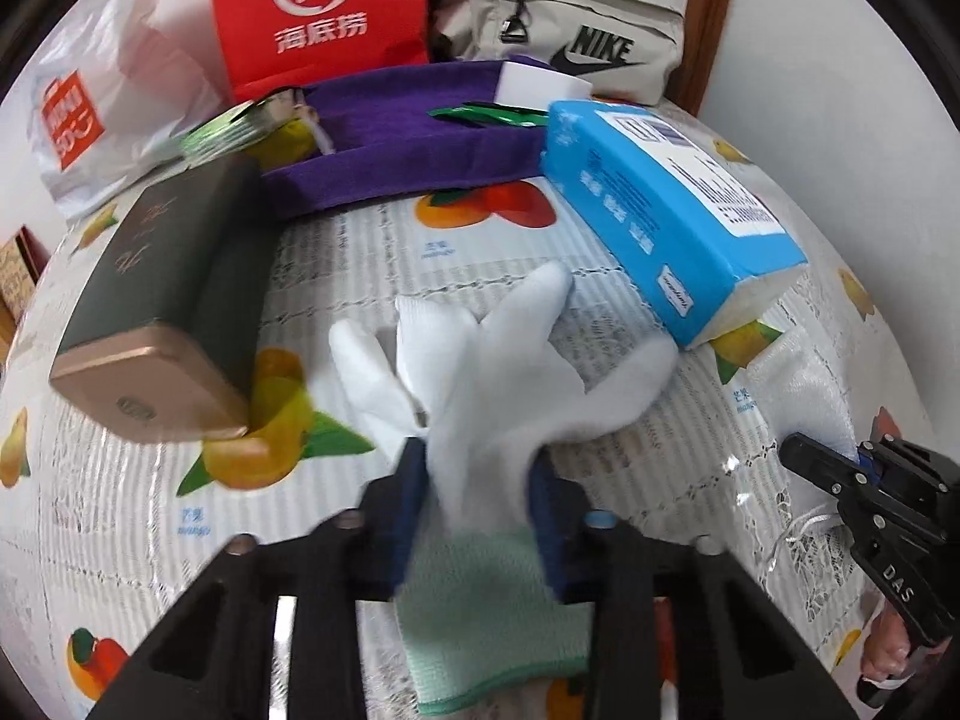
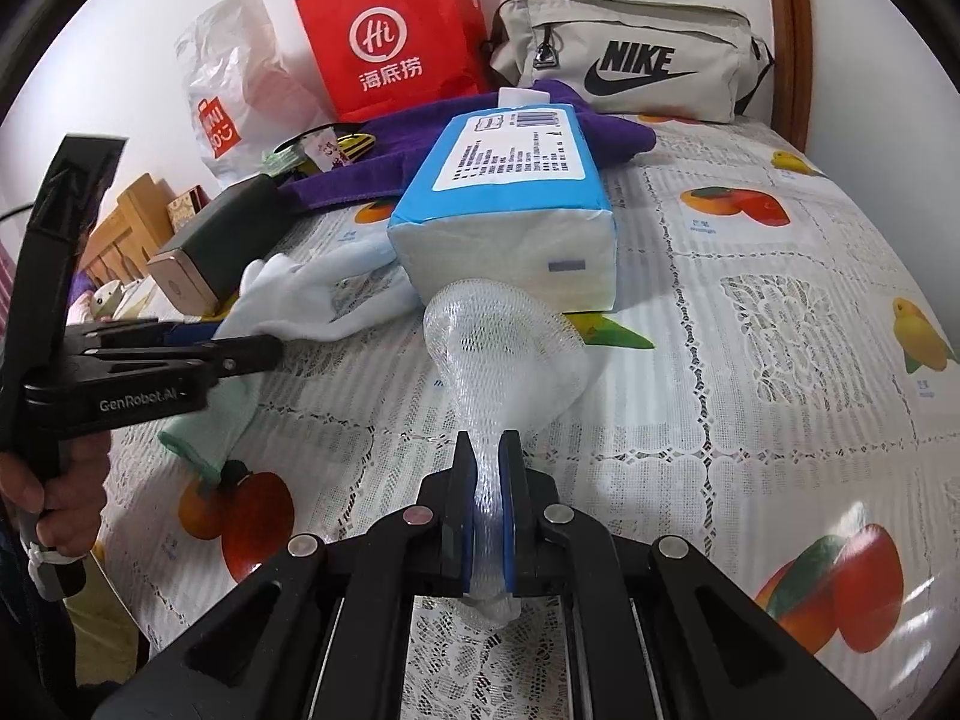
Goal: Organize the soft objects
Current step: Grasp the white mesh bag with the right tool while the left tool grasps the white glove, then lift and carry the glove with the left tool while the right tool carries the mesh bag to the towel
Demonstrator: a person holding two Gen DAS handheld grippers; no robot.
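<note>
My left gripper (image 1: 477, 468) is shut on a white glove with a green cuff (image 1: 504, 354), held over the table; the glove also shows in the right wrist view (image 2: 300, 300), with the left gripper (image 2: 252, 354) at the left. My right gripper (image 2: 487, 450) is shut on a white foam net sleeve (image 2: 504, 336) that lies against the blue tissue pack (image 2: 504, 204). In the left wrist view the right gripper (image 1: 840, 462) and the net sleeve (image 1: 810, 384) are at the right edge. A purple towel (image 1: 420, 138) lies at the back.
A dark box with a gold end (image 1: 162, 294) lies left. The blue tissue pack (image 1: 666, 204) lies right of centre. A red paper bag (image 1: 318, 12), a white plastic bag (image 1: 108, 102) and a beige Nike pouch (image 1: 570, 30) stand at the wall. The tablecloth (image 2: 750, 300) has a fruit print.
</note>
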